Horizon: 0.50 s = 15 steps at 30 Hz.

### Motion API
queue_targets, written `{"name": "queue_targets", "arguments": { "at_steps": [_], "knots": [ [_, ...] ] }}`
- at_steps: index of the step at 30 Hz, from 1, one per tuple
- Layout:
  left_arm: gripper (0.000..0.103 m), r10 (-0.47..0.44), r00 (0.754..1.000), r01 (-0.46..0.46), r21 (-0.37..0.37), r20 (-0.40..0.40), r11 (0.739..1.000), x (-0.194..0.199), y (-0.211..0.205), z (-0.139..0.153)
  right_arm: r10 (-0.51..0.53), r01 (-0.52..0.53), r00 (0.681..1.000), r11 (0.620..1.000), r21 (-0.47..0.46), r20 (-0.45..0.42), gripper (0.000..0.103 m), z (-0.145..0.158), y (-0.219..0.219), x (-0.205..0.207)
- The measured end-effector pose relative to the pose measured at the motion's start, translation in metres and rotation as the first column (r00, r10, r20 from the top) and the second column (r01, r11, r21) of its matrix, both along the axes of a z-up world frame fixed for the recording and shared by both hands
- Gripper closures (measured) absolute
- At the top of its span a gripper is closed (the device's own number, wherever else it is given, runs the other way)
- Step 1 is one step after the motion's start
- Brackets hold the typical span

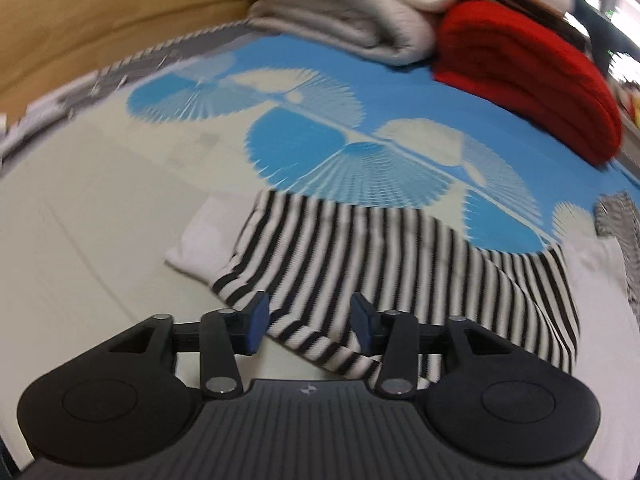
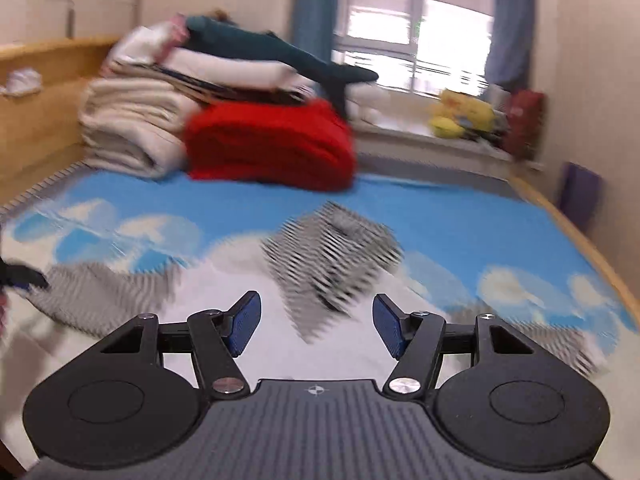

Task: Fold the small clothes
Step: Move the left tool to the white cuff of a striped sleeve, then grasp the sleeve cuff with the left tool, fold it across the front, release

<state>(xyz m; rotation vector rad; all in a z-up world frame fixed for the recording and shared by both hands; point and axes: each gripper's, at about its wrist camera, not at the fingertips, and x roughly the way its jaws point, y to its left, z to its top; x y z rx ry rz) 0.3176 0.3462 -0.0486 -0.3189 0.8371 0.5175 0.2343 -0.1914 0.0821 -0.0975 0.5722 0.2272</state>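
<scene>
A small black-and-white striped garment (image 1: 400,264) with white sleeves lies flat on the bed sheet (image 1: 100,200). My left gripper (image 1: 310,326) is open just above its near hem, blue pads either side of the striped edge. In the right wrist view the garment is blurred: a bunched striped part (image 2: 332,256) lies ahead of my right gripper (image 2: 316,326), which is open and empty above the sheet. Another striped part (image 2: 104,296) stretches to the left, and one shows at the right (image 2: 560,340).
A folded red blanket (image 2: 268,144) and cream blankets (image 2: 128,128) are stacked at the head of the bed, with more bedding and a teal item on top. Wooden bed frame (image 2: 40,120) on the left, window and sill clutter (image 2: 460,116) behind.
</scene>
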Motion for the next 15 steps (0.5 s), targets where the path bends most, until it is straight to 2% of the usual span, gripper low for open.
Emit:
{"name": "queue_targets", "arguments": {
  "at_steps": [1,3,7,11,12,14,15],
  "knots": [
    [0.043,0.021,1.000,-0.021,-0.025,-0.003,0.999,0.001,0.007,-0.004,0.019,-0.019,1.000,1.000,0.012,0.005,0.038,-0.002,0.006,0.014],
    [0.040,0.048,0.999,-0.049,-0.060,-0.018,0.997,0.002,0.015,-0.011,0.034,-0.034,0.999,0.999,-0.002,0.014,0.038,-0.008,0.016,0.036],
    [0.040,0.113,0.993,-0.117,-0.127,-0.041,0.985,0.007,0.032,-0.025,0.027,-0.027,1.000,1.000,0.003,0.012,0.037,-0.035,0.023,0.064],
    [0.040,0.185,0.981,-0.195,-0.213,-0.065,0.957,0.015,0.043,-0.037,-0.031,0.034,0.996,0.999,0.033,-0.088,0.038,-0.065,0.015,0.079],
    [0.040,0.201,0.977,-0.212,-0.224,-0.073,0.951,0.017,0.043,-0.040,-0.041,0.046,0.993,0.998,0.049,-0.106,0.038,-0.067,0.014,0.084],
    [0.041,0.218,0.972,-0.231,-0.196,-0.085,0.953,0.024,0.039,-0.042,-0.059,0.069,0.991,0.994,0.080,-0.120,0.038,-0.067,0.011,0.092],
    [0.052,0.215,0.972,-0.229,-0.172,-0.094,0.958,0.027,0.035,-0.041,-0.064,0.075,0.991,0.993,0.089,-0.121,0.038,-0.068,0.011,0.096]
  ]
}}
